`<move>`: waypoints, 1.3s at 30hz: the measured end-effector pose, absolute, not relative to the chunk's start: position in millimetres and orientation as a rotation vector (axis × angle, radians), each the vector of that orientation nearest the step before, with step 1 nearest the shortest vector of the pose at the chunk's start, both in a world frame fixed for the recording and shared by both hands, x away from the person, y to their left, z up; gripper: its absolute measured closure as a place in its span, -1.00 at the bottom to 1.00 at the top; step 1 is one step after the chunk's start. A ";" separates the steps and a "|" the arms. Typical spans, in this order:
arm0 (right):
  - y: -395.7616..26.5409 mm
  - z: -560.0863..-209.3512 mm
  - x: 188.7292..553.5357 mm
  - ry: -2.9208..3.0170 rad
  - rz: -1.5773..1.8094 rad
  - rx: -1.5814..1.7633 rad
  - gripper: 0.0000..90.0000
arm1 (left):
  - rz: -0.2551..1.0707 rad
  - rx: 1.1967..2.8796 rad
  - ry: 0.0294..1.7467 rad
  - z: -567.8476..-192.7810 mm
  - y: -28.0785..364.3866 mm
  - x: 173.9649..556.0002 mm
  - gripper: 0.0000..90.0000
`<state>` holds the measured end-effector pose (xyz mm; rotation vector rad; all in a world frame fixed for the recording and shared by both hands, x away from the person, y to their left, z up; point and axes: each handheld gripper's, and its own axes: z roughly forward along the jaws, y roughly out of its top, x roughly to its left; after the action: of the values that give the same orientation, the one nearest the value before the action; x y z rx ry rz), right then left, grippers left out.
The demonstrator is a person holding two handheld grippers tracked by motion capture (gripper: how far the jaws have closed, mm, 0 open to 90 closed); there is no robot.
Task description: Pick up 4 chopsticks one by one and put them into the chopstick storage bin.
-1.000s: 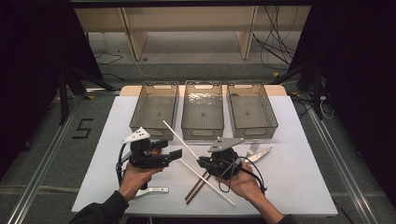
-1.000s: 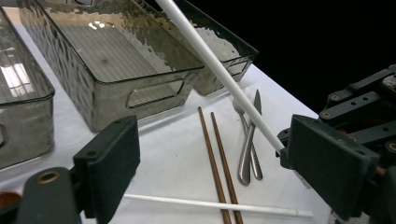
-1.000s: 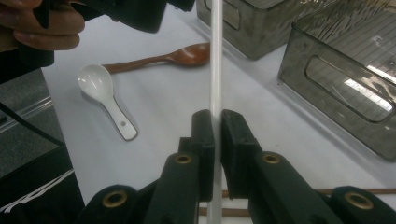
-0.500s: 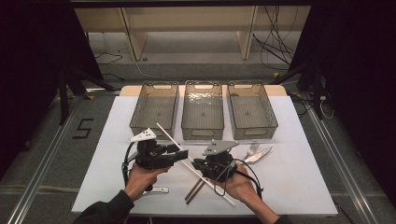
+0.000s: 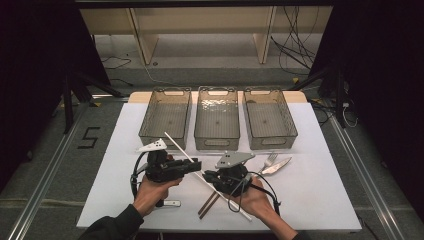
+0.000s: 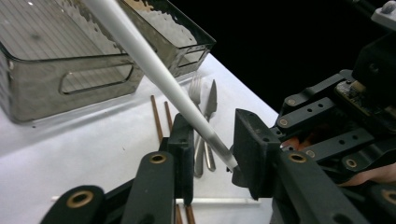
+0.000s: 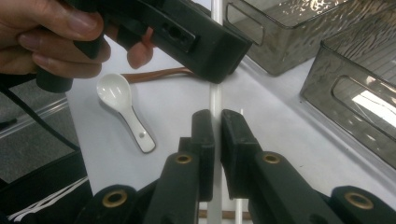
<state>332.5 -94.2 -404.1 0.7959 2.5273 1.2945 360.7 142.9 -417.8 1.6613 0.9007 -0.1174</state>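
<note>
White tabletop [image 5: 320, 200] roomy at right edge; right claw [image 7: 215, 122] clamps white chopstick [image 6: 154, 70]; left claw [image 6: 212, 144] closing round it, unclenched.

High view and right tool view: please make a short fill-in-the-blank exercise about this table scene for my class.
1. At the back of the table stand ___ clear bins side by side.
2. The right tool is shut on a chopstick whose colour is ___.
3. The fork lies right beside a ___.
4. The pair of chopsticks lying flat near the front edge is ___ in colour.

Missing words: three; white; knife; brown.
</note>
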 end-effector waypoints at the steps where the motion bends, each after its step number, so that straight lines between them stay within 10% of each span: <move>1: -94.1 -404.2 332.3 2.528 1.298 0.795 0.88 | -0.127 1.656 0.902 -418.3 143.0 360.9 0.54; 22: -94.8 -404.8 330.9 2.518 1.346 0.764 0.84 | -0.209 1.641 0.855 -410.7 144.6 361.3 0.87; 39: -127.0 -405.4 337.4 2.606 1.177 0.891 -0.18 | -0.035 1.673 0.939 -385.4 180.7 379.9 0.87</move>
<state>337.4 -127.0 -405.4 0.8911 2.6056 1.1772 379.9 180.7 -385.4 1.6731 0.9394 -0.0354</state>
